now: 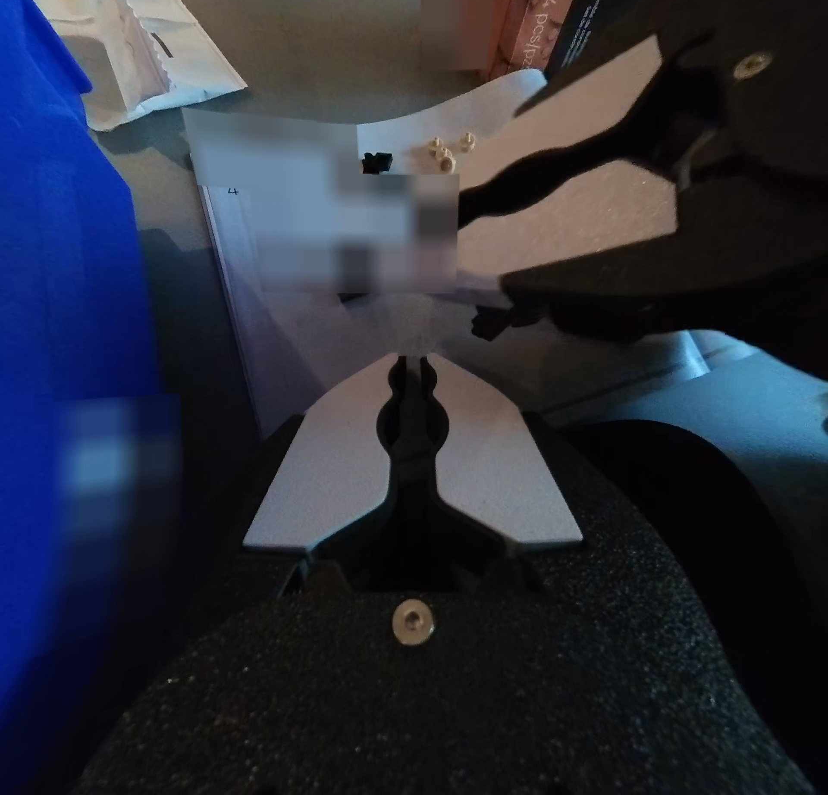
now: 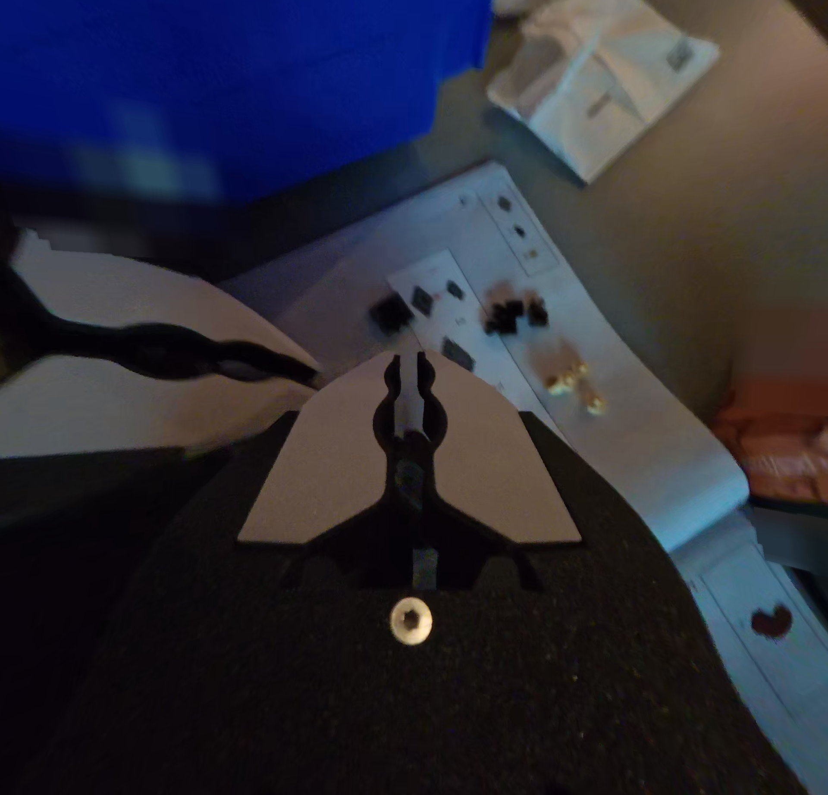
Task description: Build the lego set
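My left gripper (image 1: 414, 361) is shut on a small whitish part (image 1: 414, 325) that sticks out past its fingertips. It also shows in the right wrist view (image 2: 313, 375), close to the left of my right gripper. My right gripper (image 2: 405, 357) is slightly open and empty; white paper shows through the gap. It hovers over a white printed sheet (image 2: 627, 392), just short of a black square part (image 2: 390, 314). In the left wrist view its fingers (image 1: 560, 155) reach in from the upper right, the tips hidden behind a blurred patch.
Small black parts (image 2: 515, 316) and brass bits (image 2: 569, 379) lie on the sheet; they show as cream pegs (image 1: 443, 151) and a black part (image 1: 376, 162) in the left wrist view. Blue cloth (image 1: 67, 281) bounds the left. A white plastic bag (image 2: 600, 88) and pink box (image 1: 528, 21) lie beyond. About 4 cm separates my left fingertips from my right.
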A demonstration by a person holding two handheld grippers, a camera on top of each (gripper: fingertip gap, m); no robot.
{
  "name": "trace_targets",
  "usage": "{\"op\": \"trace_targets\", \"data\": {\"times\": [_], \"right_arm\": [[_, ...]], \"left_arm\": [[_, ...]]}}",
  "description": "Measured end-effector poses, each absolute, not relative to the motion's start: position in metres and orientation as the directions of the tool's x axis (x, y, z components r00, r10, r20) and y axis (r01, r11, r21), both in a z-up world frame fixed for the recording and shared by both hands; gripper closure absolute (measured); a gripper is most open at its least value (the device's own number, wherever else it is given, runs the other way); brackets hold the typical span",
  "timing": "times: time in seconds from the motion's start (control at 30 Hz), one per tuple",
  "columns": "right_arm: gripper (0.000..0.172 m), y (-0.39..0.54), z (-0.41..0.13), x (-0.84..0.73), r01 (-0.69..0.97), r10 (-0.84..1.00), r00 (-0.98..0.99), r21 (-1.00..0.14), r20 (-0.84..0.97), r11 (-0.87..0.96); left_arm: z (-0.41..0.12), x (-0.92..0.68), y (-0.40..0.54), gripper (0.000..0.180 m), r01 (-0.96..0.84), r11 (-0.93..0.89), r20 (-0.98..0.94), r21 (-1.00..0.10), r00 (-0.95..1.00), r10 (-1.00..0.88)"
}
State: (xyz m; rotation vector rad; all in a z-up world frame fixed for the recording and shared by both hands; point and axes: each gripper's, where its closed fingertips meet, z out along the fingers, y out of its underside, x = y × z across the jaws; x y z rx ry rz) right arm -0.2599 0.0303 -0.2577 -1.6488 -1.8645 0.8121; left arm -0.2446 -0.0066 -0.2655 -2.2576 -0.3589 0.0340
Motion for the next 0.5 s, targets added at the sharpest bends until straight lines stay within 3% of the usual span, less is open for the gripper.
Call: {"op": "trace_targets", "data": {"times": [0.23,0.3,0.4,0.5], "right_arm": [[0.166,0.035,-0.261,-0.252,0.686,0.994,-0.109,-0.725,-0.014,0.065],[0.167,0.042,-0.251,-0.255,0.639,0.997,-0.074,-0.768,-0.01,0.039],[0.171,0.066,-0.211,-0.258,0.435,0.996,0.03,-0.896,-0.082,-0.086],[0.169,0.074,-0.217,-0.25,0.485,0.995,0.042,-0.869,-0.087,-0.096]], "left_arm": [[-0.265,-0.245,-0.007,0.174,0.243,-0.616,0.09,-0.749,0.959,0.268],[-0.265,-0.245,-0.007,0.174,0.243,-0.616,0.091,-0.749,0.959,0.268],[-0.265,-0.244,-0.007,0.174,0.245,-0.615,0.094,-0.749,0.959,0.268],[-0.265,-0.244,-0.007,0.174,0.244,-0.616,0.092,-0.749,0.959,0.267]]}}
